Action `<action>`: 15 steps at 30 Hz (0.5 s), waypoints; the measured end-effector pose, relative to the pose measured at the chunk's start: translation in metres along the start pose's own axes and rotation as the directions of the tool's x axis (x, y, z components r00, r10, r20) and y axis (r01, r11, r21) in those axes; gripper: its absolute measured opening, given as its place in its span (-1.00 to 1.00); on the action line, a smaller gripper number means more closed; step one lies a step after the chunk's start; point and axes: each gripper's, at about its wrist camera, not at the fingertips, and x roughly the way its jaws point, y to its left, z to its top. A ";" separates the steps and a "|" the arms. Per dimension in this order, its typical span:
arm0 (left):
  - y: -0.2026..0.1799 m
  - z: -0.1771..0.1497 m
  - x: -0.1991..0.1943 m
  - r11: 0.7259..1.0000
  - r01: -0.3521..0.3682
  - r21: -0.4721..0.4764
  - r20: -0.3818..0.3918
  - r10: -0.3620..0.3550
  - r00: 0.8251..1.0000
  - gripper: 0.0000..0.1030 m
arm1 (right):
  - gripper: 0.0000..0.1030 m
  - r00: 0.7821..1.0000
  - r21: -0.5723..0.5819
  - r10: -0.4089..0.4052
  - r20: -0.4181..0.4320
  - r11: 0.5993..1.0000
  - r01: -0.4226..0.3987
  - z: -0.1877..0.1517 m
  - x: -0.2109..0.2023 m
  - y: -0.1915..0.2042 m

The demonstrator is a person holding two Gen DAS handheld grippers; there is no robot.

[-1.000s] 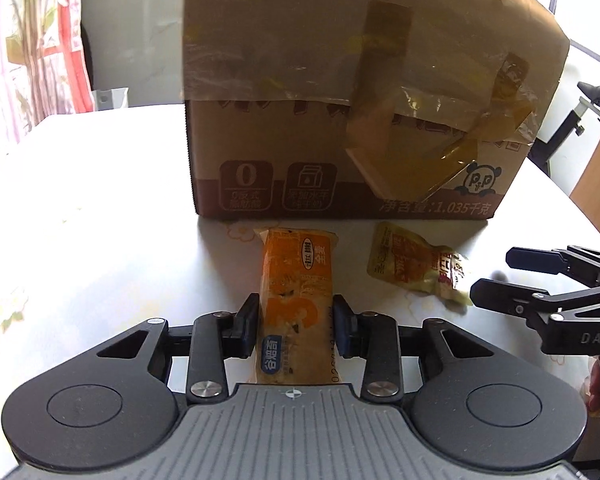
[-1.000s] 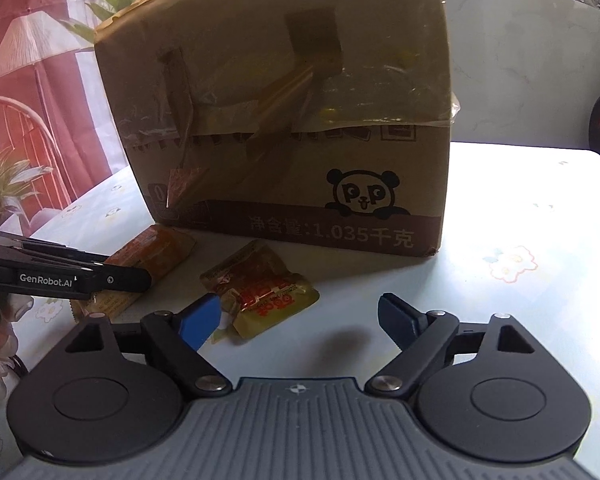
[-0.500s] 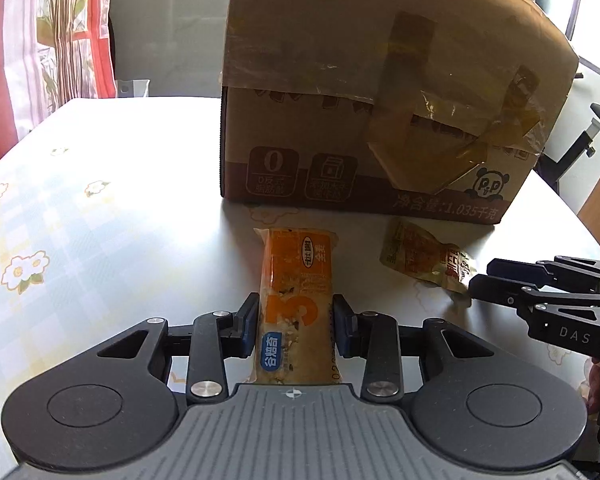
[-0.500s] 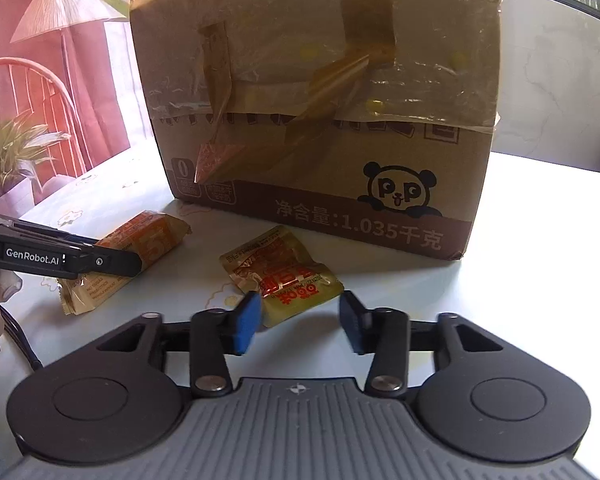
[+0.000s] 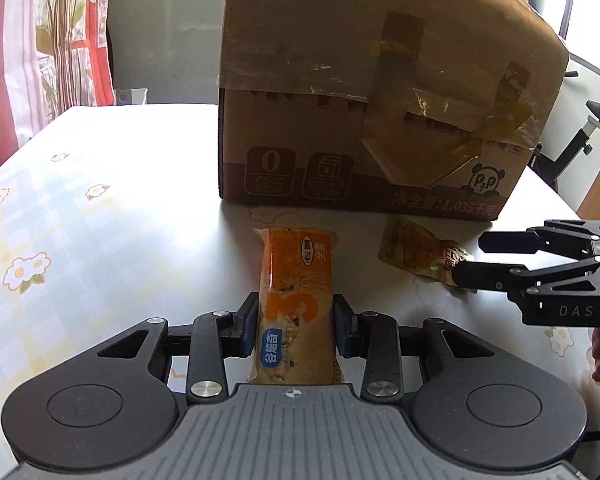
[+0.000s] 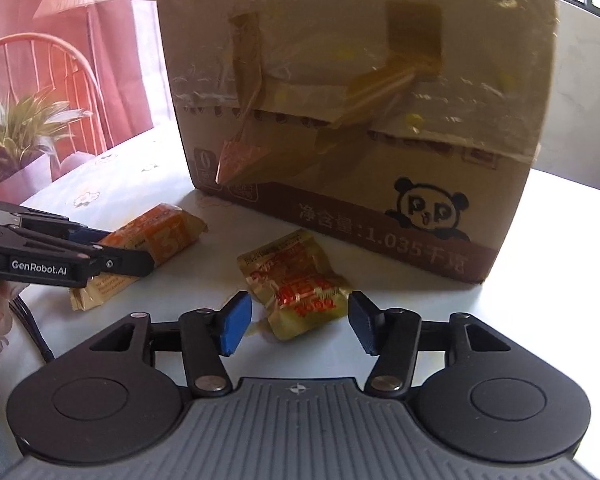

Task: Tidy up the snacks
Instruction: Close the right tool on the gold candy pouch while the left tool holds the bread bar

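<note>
While the left gripper (image 5: 295, 330) clamps its 2 pads on the orange snack bar (image 5: 296, 300) lying on the table (image 5: 100, 240), the right gripper (image 6: 300, 322) opens around the yellow snack pouch (image 6: 296, 284) by the cardboard box (image 6: 360, 100), pads not pressing it.

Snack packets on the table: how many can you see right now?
2. The orange cereal bar is clamped in the left gripper. The yellow pouch lies between the opening jaws of the right gripper. The cardboard box may hide more.
</note>
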 end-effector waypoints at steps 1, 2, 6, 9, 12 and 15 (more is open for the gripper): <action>0.000 0.000 0.000 1.000 0.001 -0.001 0.001 -0.001 1.000 -0.24 | 0.18 1.000 -0.014 0.000 0.001 1.000 0.000 0.003 0.002 0.000; 0.000 -0.001 0.000 1.000 0.001 -0.001 0.002 -0.001 1.000 -0.24 | 0.19 1.000 -0.025 0.006 -0.003 1.000 -0.006 0.006 0.005 -0.001; 0.000 -0.001 0.000 1.000 -0.001 0.003 0.005 0.001 1.000 -0.24 | 0.30 0.998 -0.089 0.043 -0.049 0.995 -0.048 0.015 0.023 0.000; 0.000 -0.002 0.000 1.000 0.001 0.003 0.008 -0.001 1.000 -0.24 | 0.53 0.994 -0.120 0.080 -0.076 0.989 -0.089 0.019 0.032 0.003; 0.000 -0.002 0.000 1.000 -0.001 0.005 0.009 0.001 1.000 -0.24 | 0.58 0.992 -0.143 0.066 -0.104 0.986 -0.080 0.019 0.042 0.005; -0.001 -0.002 -0.001 1.000 -0.003 0.008 0.011 0.003 1.000 -0.24 | 0.67 0.992 -0.111 0.074 -0.099 0.990 -0.085 0.016 0.045 -0.001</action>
